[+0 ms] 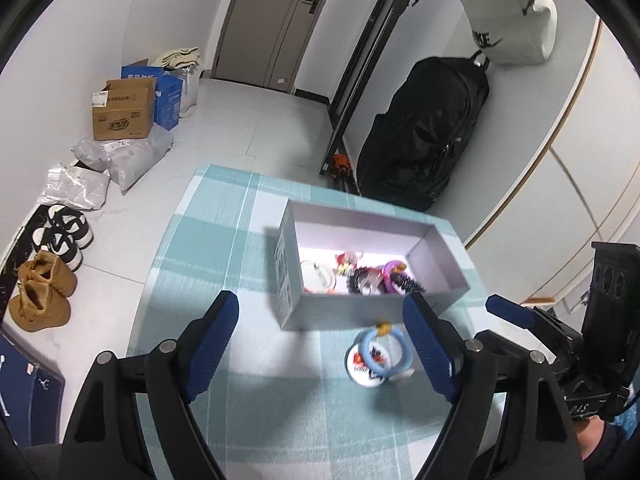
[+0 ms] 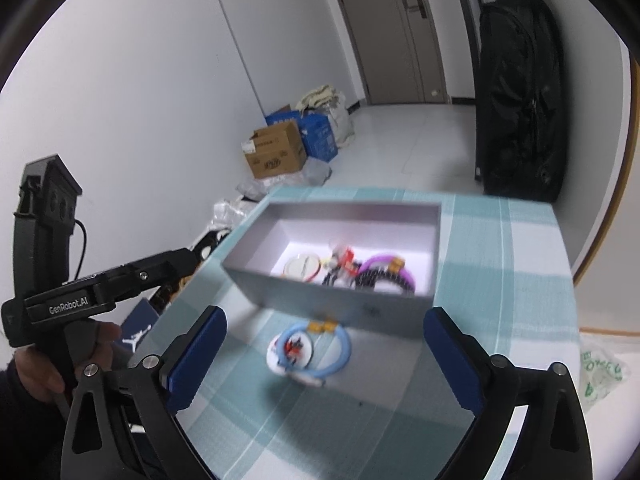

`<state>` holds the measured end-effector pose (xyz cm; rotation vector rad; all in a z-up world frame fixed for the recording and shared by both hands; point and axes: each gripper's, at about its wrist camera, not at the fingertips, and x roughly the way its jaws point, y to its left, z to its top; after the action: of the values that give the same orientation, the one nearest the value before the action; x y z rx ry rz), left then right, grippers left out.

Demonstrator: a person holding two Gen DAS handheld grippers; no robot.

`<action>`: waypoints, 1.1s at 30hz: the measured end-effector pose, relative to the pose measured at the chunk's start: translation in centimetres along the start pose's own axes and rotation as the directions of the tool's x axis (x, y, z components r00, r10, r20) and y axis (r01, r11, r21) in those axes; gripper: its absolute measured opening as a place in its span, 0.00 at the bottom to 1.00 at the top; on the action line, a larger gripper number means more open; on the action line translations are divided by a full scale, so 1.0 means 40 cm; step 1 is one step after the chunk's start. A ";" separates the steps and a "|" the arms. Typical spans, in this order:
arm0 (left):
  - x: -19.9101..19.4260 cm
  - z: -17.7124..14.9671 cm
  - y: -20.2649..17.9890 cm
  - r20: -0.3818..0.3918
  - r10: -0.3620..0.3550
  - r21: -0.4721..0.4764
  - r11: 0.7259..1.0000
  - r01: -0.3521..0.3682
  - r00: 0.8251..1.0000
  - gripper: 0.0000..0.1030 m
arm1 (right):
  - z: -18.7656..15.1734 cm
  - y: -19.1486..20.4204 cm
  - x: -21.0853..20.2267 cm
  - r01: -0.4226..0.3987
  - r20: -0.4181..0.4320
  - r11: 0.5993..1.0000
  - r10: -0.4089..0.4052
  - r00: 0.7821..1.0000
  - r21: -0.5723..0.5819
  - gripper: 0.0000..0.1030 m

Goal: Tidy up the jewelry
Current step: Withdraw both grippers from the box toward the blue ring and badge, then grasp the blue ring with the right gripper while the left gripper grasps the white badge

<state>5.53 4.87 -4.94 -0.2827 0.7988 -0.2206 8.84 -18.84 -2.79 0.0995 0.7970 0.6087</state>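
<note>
An open grey box point(image 1: 360, 310) point(image 2: 340, 300) stands on the teal checked tablecloth point(image 1: 224, 240) point(image 2: 500, 280). It holds several pieces: a purple bangle point(image 1: 394, 270) point(image 2: 386, 260), a dark beaded bracelet point(image 1: 362, 278), a white round piece point(image 2: 302, 266). In front of the box lie a light blue bangle point(image 1: 386, 350) point(image 2: 320, 346) with a yellow tag and a white round piece point(image 1: 366, 368) under it. My left gripper point(image 1: 320, 344) is open and empty above the cloth, left of the blue bangle. My right gripper point(image 2: 324, 360) is open and empty, above the blue bangle.
The table's left edge drops to a floor with shoes point(image 1: 44, 288), plastic bags and cardboard boxes point(image 1: 122, 110) point(image 2: 274, 152). A black bag point(image 1: 424, 132) point(image 2: 520, 92) hangs beyond the far edge. A green-printed plastic bag point(image 2: 600, 372) lies to the right.
</note>
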 end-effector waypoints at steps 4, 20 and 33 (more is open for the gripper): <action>-0.003 -0.015 -0.002 -0.008 0.013 0.012 1.000 -0.013 1.000 0.80 | -0.026 0.017 0.014 0.012 -0.039 1.000 -0.013 0.999 -0.003 0.97; -0.006 -0.037 0.055 -0.070 0.073 -0.057 0.995 -0.078 0.995 0.81 | -0.067 0.047 0.109 0.052 -0.157 0.998 -0.056 0.986 -0.028 0.96; 0.001 -0.040 0.056 -0.082 0.084 -0.037 0.995 -0.087 0.993 0.81 | -0.068 0.063 0.160 0.074 -0.170 0.994 -0.087 0.982 -0.080 0.59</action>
<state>4.59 6.68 -6.76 -0.2788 0.8940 -0.1356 9.20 -13.65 -8.03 -0.0536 0.9419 0.5741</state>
